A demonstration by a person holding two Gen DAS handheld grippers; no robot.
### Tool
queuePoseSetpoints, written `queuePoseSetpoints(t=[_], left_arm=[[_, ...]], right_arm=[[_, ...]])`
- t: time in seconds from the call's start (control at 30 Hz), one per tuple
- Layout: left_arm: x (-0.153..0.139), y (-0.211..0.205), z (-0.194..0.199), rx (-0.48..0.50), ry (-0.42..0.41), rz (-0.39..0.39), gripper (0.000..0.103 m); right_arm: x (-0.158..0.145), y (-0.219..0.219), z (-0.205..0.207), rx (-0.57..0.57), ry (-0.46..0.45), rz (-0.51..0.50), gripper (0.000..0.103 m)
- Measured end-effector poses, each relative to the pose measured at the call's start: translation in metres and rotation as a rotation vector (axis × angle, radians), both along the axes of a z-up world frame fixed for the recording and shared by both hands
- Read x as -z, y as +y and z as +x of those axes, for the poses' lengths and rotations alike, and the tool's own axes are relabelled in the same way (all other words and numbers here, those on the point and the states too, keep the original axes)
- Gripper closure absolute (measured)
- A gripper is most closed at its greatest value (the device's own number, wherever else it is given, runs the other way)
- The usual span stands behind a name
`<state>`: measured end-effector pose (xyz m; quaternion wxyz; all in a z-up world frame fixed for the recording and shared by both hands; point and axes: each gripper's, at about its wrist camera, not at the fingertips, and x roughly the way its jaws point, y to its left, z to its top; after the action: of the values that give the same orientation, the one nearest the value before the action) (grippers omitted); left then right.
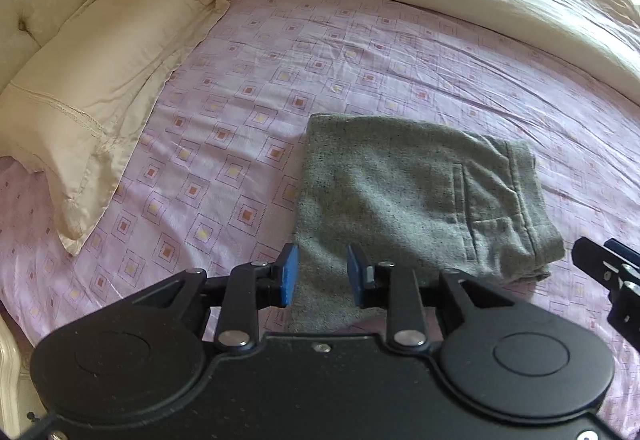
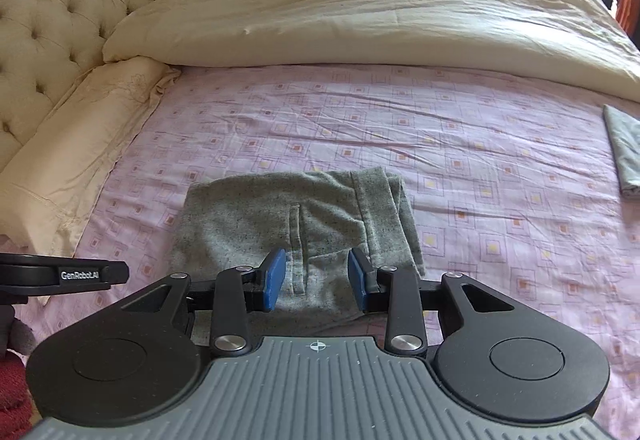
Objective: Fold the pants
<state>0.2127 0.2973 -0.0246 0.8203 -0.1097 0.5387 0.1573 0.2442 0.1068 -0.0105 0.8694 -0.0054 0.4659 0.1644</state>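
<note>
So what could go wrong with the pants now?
The gray pants lie folded on the pink sheet, with both claws open above their near edge. If the left claw or right claw dips and snags that edge, the fold could be dragged open. The waistband end looks loosely stacked, so a nudge might spill it sideways.

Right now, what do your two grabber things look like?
Both are black, with round discs on each side, silver bolts and blue pads on the jaws. The left gripper has a plain black body. The right gripper has a grey ribbed plate with a small crosshair mark. Seen from the right wrist camera, the left one's side reads "GenRoboAI" in white letters. No sleeves show.
</note>
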Motion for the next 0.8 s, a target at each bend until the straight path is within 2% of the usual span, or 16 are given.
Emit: queuePoseSetpoints(t=[0.13,0.27,0.47,0.8], left_arm=[[-0.013,-0.014,-0.015,-0.012,-0.015,0.011,0.063],[-0.024,-0.025,-0.030,-0.021,-0.026,0.037,0.063],[-0.036,-0.039,-0.044,-0.037,-0.039,0.066,0.055],[-0.046,-0.058,-0.048,-0.011,-0.051,0.102,0.055]], right_arm=[[-0.019,-0.001,-0.015,-0.027,-0.033,-0.003,0.070],[-0.029,-0.008,-0.025,-0.040,-0.024,0.027,0.070],[-0.037,-0.016,-0.038,-0.059,-0.038,0.045,0.070],[-0.042,-0.032,-0.044,-0.040,-0.048,0.066,0.070]])
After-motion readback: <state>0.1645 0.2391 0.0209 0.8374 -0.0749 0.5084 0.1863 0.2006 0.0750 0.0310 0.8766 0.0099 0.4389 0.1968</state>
